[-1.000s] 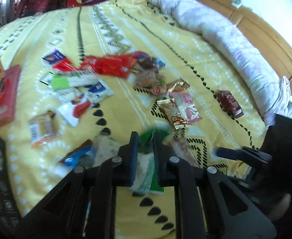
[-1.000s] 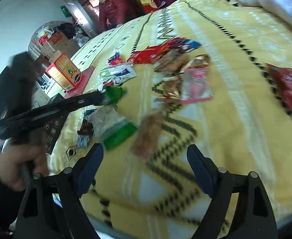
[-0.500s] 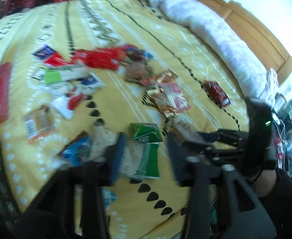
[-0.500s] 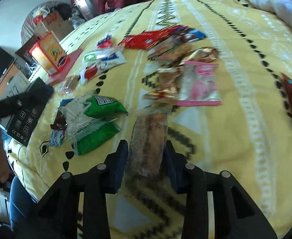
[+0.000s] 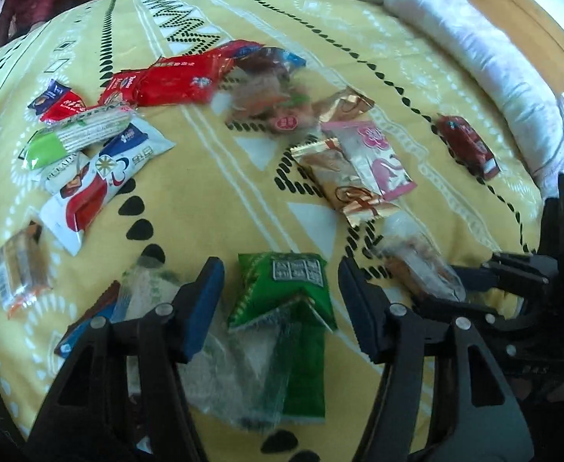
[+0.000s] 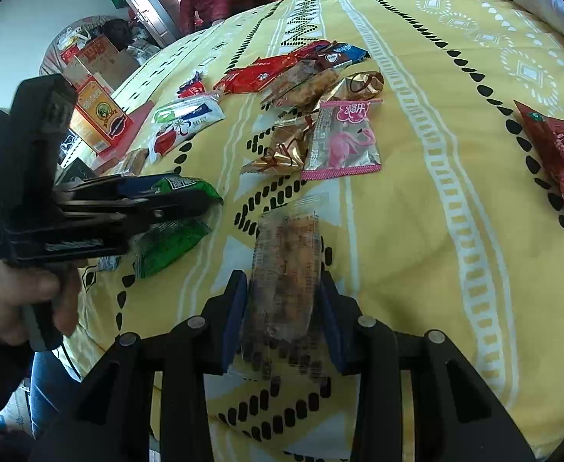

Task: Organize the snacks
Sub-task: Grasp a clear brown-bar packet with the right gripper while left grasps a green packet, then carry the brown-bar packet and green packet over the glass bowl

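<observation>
Between my right gripper's (image 6: 282,315) clamped pads lies the clear pastry packet (image 6: 284,269); my left gripper (image 5: 278,300), closing, straddles the green packet (image 5: 282,285) untouched.

left gripper (image 5: 278,288) closing, right gripper (image 6: 284,300) clamped

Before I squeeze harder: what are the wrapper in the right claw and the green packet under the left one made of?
The wrapper looks like thin clear glossy plastic film; the brown snack shows through. The green packet looks like printed plastic film, opaque, creased and puffed; a foil lining can't be told.
</observation>
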Tool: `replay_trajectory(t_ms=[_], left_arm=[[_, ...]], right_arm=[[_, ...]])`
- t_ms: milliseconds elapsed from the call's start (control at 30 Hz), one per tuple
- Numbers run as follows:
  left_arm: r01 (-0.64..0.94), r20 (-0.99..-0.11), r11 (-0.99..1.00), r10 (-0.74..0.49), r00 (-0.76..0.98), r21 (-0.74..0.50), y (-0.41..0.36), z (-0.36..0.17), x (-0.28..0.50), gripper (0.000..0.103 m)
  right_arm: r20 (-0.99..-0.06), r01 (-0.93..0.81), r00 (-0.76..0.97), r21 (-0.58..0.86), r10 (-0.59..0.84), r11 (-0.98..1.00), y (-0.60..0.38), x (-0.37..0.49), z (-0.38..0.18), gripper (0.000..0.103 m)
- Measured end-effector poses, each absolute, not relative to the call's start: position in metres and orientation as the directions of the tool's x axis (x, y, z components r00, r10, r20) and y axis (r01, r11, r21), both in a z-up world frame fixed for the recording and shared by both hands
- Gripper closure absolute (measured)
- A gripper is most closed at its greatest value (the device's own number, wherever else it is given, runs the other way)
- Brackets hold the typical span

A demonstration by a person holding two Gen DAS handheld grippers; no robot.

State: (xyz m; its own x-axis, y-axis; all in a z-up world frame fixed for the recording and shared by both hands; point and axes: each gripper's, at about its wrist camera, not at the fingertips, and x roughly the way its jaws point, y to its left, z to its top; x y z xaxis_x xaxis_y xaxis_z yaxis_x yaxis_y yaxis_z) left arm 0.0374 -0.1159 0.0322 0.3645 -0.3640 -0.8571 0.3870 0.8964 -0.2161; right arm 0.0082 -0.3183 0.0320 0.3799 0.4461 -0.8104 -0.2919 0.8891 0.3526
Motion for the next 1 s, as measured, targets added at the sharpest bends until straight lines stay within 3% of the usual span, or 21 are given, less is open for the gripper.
replay_trajectory(t_ms=[33,267,600,800,1000], left_arm=[[0.381,-0.854,0.898,-0.367,0.368,-0.222,-0.115,0.032,0.039,0.060],[0.378,-0.826,0.905,-0.359,0.435,-0.195,-0.104,0.049,0.027,0.062],[0.296,-0.658,0.935,-0.347,0.668,-0.193,-0.027,0.165,-0.021,0.062],[0.149,-0.542,0.975,-0.216,0.812,-0.166,0.063,0.235,-0.070,0.062],[-0.055,-0.468,0.986,-0.025,0.883,-0.156,0.159,0.269,-0.117,0.062]], right_arm=[[-0.808,-0.291,0.381,0.356,0.449,0.888,-0.319,0.008,0.031,0.062],[-0.787,-0.290,0.412,0.363,0.458,0.885,-0.321,0.004,0.038,0.062],[-0.677,-0.420,0.548,0.285,0.491,0.862,-0.291,-0.005,0.133,0.063],[-0.580,-0.562,0.583,0.217,0.568,0.798,-0.236,-0.015,0.207,0.063],[-0.495,-0.704,0.518,0.215,0.697,0.677,-0.153,-0.022,0.268,0.063]])
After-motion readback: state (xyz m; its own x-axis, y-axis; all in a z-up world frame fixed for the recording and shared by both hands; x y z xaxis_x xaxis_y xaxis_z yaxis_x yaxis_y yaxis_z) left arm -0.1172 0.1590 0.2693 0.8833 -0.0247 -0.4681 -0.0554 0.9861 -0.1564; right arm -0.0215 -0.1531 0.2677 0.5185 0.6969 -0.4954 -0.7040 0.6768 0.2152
